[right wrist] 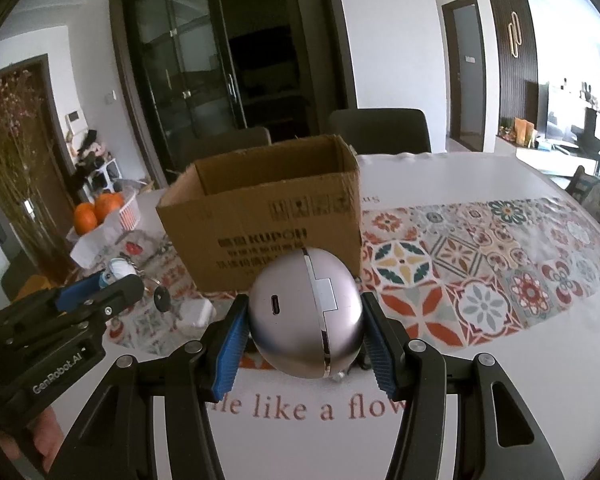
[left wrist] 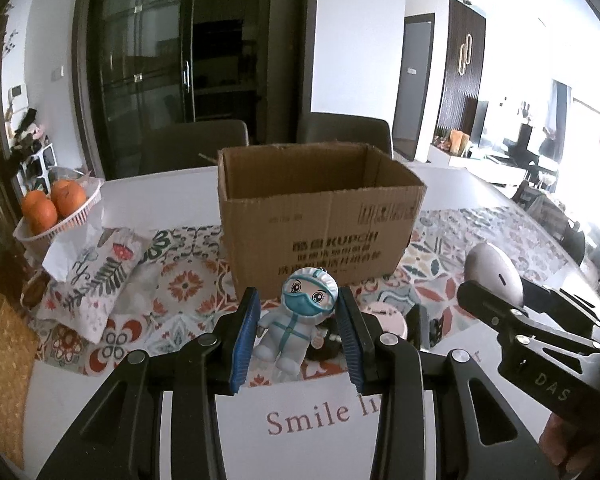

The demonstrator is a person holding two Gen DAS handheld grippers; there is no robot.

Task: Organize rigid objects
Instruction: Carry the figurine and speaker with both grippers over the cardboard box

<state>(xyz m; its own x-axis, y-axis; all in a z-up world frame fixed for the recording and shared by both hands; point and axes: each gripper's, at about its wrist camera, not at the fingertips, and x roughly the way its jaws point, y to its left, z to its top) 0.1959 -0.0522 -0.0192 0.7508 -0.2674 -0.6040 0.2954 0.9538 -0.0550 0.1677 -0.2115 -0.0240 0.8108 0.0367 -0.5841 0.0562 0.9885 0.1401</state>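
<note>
An open brown cardboard box [left wrist: 320,220] stands on the patterned mat, also in the right wrist view [right wrist: 260,220]. My left gripper [left wrist: 298,336] has its blue pads on either side of a small medic figurine [left wrist: 298,320] in a white suit and teal mask, just in front of the box. My right gripper [right wrist: 306,340] is shut on a silver egg-shaped case [right wrist: 306,312] with a charging port, held in front of the box. The egg case [left wrist: 494,272] and right gripper show at the right of the left wrist view. The left gripper [right wrist: 96,292] shows at the left of the right wrist view.
A basket of oranges [left wrist: 56,204] sits at the far left beside a patterned cloth pouch [left wrist: 96,280]. A pink round object [left wrist: 386,316] and dark items lie behind the figurine. A key fob [right wrist: 162,300] and a white block [right wrist: 196,314] lie left of the egg. Two chairs stand behind the table.
</note>
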